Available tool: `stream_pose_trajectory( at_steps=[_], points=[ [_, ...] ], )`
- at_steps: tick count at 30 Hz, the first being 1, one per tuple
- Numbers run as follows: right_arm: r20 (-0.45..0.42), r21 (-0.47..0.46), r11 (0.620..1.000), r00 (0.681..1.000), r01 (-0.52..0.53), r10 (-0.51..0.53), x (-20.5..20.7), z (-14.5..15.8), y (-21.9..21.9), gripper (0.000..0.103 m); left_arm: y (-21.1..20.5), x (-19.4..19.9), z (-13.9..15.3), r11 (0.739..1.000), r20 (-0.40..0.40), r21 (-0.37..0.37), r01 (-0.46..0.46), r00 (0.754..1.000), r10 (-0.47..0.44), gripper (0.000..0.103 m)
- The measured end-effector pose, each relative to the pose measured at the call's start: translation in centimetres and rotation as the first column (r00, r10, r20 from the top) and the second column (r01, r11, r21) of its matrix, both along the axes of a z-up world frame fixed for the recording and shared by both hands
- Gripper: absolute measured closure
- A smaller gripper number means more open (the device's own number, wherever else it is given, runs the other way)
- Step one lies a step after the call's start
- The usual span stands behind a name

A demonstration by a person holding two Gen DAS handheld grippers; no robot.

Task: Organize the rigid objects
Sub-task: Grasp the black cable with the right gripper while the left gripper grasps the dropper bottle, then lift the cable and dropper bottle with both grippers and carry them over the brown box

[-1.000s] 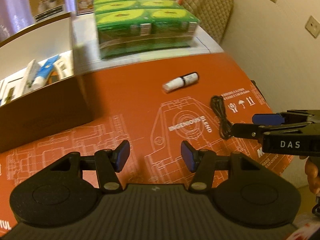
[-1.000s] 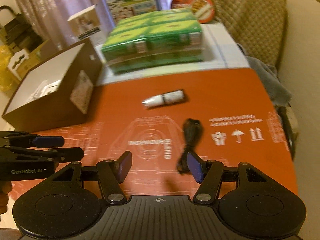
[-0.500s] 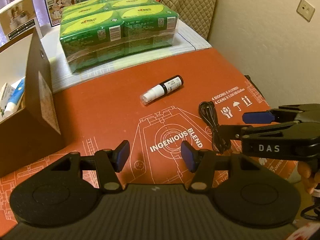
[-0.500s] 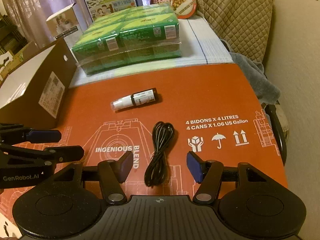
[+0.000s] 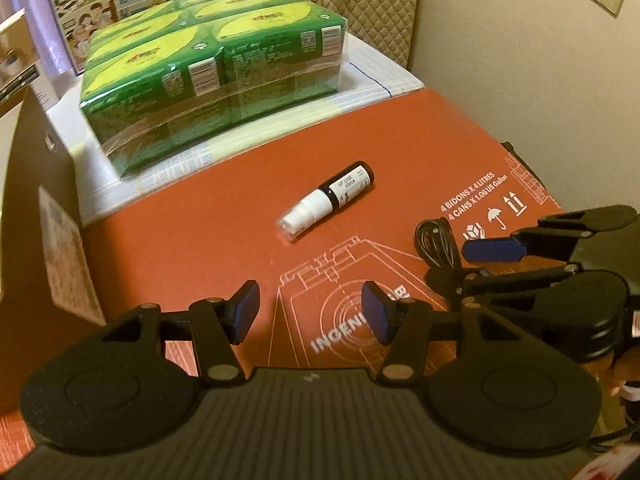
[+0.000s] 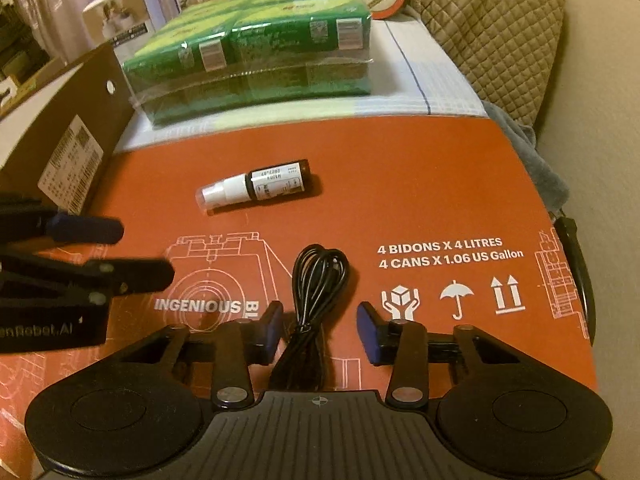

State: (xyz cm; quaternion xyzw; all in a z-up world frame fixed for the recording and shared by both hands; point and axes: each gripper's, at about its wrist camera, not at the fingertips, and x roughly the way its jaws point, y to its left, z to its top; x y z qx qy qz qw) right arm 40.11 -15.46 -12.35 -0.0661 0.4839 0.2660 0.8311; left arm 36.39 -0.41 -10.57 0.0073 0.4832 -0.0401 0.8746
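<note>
A coiled black cable [image 6: 316, 280] lies on the red printed carton top [image 6: 440, 184]. My right gripper [image 6: 318, 332] straddles the cable's near end and its jaws are closing; the blue pads are close to the cable but do not press it. Farther back lies a small spray bottle [image 6: 260, 186] with a dark body and white nozzle, also in the left wrist view [image 5: 332, 200]. My left gripper [image 5: 310, 314] hovers open over the carton print with nothing between its fingers. There the right gripper [image 5: 460, 266] comes in from the right over the cable [image 5: 436, 240].
A brown cardboard box [image 6: 80, 140] stands at the left edge. A shrink-wrapped block of green cartons [image 6: 256, 52] sits on a white surface behind the red carton. A quilted chair back [image 6: 500, 20] and a wall are on the right. The left gripper [image 6: 140, 252] reaches in from the left.
Both grippers came down closer to the carton. The right jaws narrowed around the cable, which now lies between them. The left view swung right, pushing the brown box to the frame edge.
</note>
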Motion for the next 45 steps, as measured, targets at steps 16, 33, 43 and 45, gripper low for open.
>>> stream_pose_trajectory(
  at_steps=[16,33,43,45],
  points=[
    [0.071,-0.030,0.995,0.993,0.099,-0.097,4.0,-0.4,-2.0,0.083,-1.4,7.1,-1.7,0.972,0.051,0.069,0.225,0.972,-0.228,0.051],
    [0.085,-0.029,0.996,0.993,0.085,-0.082,4.3,-0.5,-1.9,0.083,-1.7,7.8,-2.9,0.969,0.008,0.090,0.231,0.973,-0.233,0.084],
    [0.088,-0.014,0.998,0.994,-0.066,0.067,2.0,-0.6,0.2,0.083,1.2,2.2,-2.3,0.998,-0.047,0.069,0.013,0.999,-0.010,0.084],
    [0.093,-0.014,0.996,0.991,-0.093,0.094,1.5,-0.7,0.5,0.083,1.7,1.2,-2.2,0.998,-0.057,0.054,-0.021,0.998,0.024,0.084]
  ],
)
